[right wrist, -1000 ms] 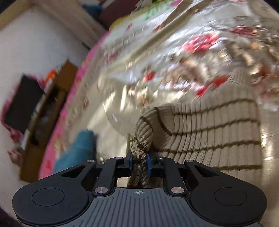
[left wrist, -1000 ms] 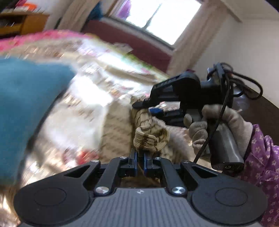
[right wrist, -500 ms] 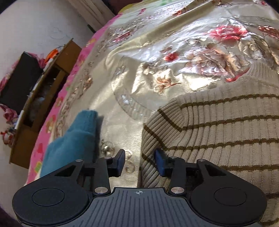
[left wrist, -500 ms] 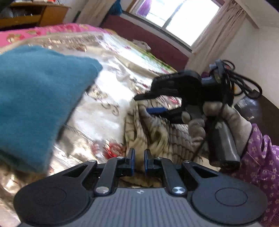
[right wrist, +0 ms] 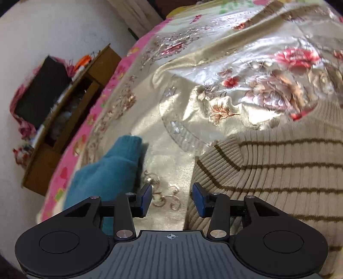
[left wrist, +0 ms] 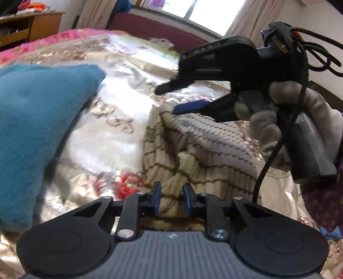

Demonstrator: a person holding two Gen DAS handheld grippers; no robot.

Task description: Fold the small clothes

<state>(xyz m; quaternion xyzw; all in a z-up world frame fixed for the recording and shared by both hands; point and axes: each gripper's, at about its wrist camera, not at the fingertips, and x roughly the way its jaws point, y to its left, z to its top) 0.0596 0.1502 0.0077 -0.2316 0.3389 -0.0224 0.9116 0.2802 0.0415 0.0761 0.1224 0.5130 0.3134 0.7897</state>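
I count 2 garments on the bed (right wrist: pixel 167 150): 1 beige striped sweater (left wrist: pixel 193 150) and 1 folded teal sweater (left wrist: pixel 36 128). 2 tools, 1 gloved hand (left wrist: pixel 289 122) visible.

Left tool (left wrist: pixel 170 198): its jaws are opening. A bunched fold of the striped sweater sits between them, but the pads look just clear of the knit on both sides, so I read it as apart, not clamped. Right tool (right wrist: pixel 172 199): jaws opening too, wide apart, nothing between them but the gold flowered bedspread; the right-hand pad is just beside the striped sweater's edge.

The striped sweater lies flat on the bedspread, ribbed and brown-lined, w/ a rolled edge toward the teal one. The two garments are apart, a strip of bedspread between them.

Left wrist view only: the right tool (left wrist: pixel 184 96) from the side, hovering above the far part of the striped sweater, its blue pad and black finger spread; the gloved hand on its grip, cables behind it, a purple patterned sleeve (left wrist: pixel 321 201), a window (left wrist: pixel 193 10) w/ curtains, a dark red headboard.

Right wrist view only: a wooden shelf unit (right wrist: pixel 70 103) by the wall beside the bed, cluttered, w/ a black box on top; the pink border of the bedding; the striped sweater (right wrist: pixel 278 171) filling the right side, the teal sweater (right wrist: pixel 107 171) at lower left.
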